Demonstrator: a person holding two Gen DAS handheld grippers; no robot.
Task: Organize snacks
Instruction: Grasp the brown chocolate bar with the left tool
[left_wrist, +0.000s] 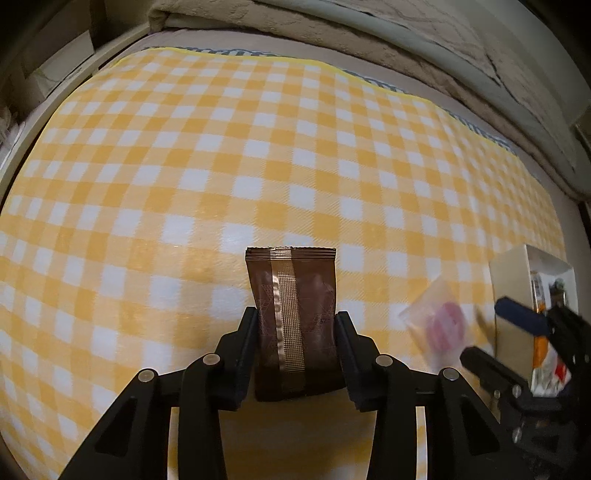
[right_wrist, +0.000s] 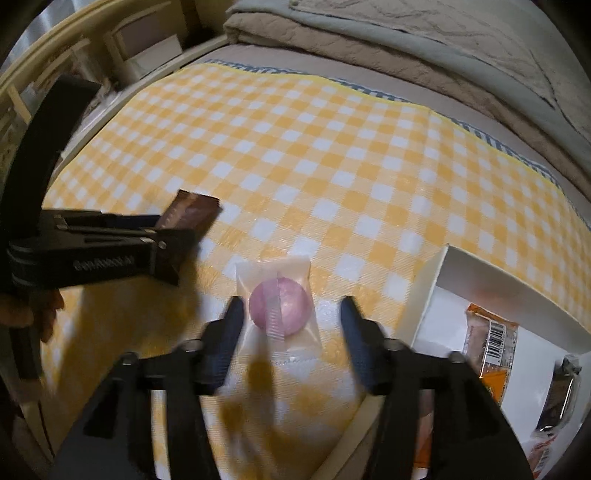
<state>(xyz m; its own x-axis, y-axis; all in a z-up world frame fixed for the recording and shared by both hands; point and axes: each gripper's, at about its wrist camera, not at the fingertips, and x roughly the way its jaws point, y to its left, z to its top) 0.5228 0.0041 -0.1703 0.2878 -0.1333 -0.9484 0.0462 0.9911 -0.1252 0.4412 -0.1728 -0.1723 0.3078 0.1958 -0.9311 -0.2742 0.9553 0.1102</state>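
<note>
Brown snack packet (left_wrist: 295, 314): clamped between the two fingers of my left claw (left_wrist: 297, 332), upright, its crimped top edge above the fingertips, lifted over the yellow-and-white checked cloth (left_wrist: 258, 147). Pink round sweet in a clear wrapper (right_wrist: 279, 308): lying flat on the cloth to the right of the brown packet, between the spread fingers of my right claw (right_wrist: 291, 314), which stands wide and touches nothing; one finger (right_wrist: 231, 325) is on each side of the wrapper, apart from it. White box (right_wrist: 436, 284): on the cloth just right of the sweet, open at the top, holding an orange wrapped snack (right_wrist: 491, 343) and a dark wrapped snack (right_wrist: 559, 395). Folded grey-brown blankets (right_wrist: 369, 40): beyond the far edge of the cloth, well apart from the brown packet
</note>
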